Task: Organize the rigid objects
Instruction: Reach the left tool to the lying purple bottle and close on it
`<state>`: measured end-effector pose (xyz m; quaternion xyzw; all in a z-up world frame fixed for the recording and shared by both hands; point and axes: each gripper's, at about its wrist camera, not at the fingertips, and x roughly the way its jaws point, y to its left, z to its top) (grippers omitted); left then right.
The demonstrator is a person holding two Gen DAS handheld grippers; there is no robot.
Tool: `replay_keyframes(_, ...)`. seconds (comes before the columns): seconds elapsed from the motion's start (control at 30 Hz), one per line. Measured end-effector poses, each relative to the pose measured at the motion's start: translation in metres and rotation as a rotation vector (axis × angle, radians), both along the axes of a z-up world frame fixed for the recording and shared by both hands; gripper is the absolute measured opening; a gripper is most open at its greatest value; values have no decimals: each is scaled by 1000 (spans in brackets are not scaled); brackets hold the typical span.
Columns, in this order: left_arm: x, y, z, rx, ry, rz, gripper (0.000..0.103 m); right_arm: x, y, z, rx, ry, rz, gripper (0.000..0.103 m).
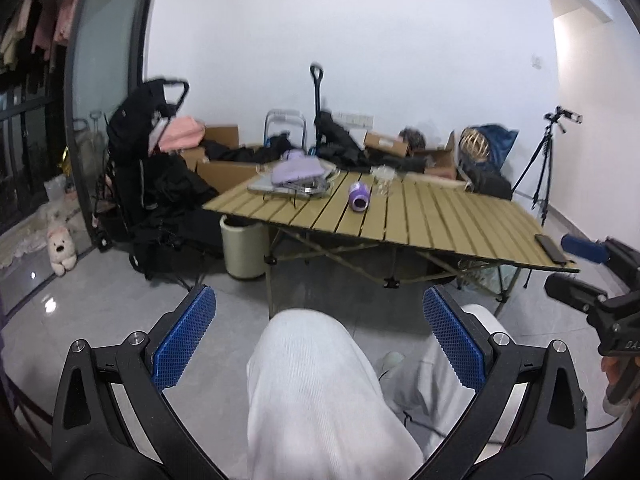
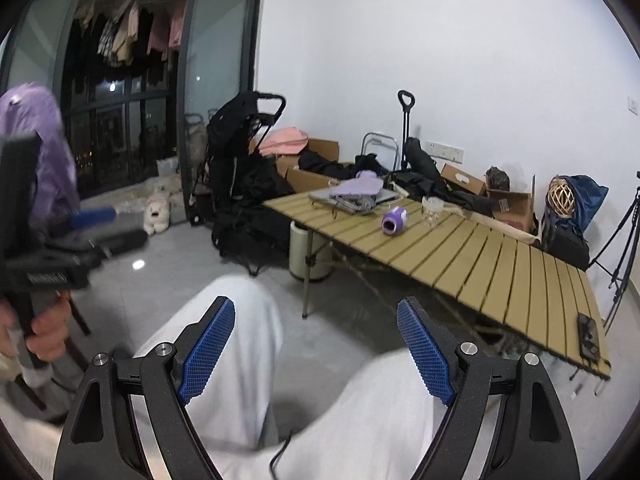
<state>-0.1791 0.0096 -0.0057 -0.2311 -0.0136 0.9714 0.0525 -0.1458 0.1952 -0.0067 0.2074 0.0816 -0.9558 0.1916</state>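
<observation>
2 tongs (image 1: 319, 312) (image 2: 316, 322) gaping, 1 purple cup (image 1: 359, 197)

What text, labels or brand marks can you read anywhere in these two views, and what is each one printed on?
"DA": light letters on the black body of the right gripper, cut off at the left wrist view's edge.
Light lettering on the black body of the left gripper in the right wrist view: too blurred to read.
Label on a cardboard box behind the table: too small to read.

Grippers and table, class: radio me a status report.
Left gripper open, empty. Right gripper open, empty. Purple cup lying on the table, untouched. Knees between grippers and table.
</observation>
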Motion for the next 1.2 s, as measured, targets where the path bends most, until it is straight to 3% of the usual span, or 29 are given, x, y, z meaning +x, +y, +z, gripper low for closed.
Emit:
replay_keyframes(0.13,-67,0,-5,57,-70,26,103,-63,2,-1,-2,-37,-35,88)
replay_keyframes(0.23,-107,1,-4,83,-47,48,103,-116,10,-2,-89,-94,-6,88)
replay_keyframes(0.33,-151,4,-9,118,-56,-8,103,-172,19,-12,-155,-152,-38,88)
replay_keyframes(0.43,-204,5,-22,161,-120,-25,103,-230,17,-23,-123,-186,-83,88)
replay_keyframes(0.53,-251,9,-36,140,-130,26,103,-292,11,-38,-99,-234,-93,88)
replay_keyframes(0.73,-336,17,-56,118,-142,-2,103,-401,-7,-69,-96,-284,-84,88)
replay_keyframes(0.87,-377,20,-66,95,-164,2,103,-474,-24,-94,-60,-272,-132,88)
replay_keyframes(1.03,-414,20,-73,72,-176,25,103,-556,-28,-124,-60,-340,-191,88)
replay_keyframes(1.07,-421,21,-75,60,-183,25,103,-569,-27,-129,-61,-355,-207,85)
replay_keyframes(1.13,-433,25,-78,35,-188,8,103,-589,-21,-140,-64,-393,-221,68)
replay_keyframes(1.2,-443,30,-81,4,-191,-3,103,-596,-13,-145,-86,-415,-193,59)
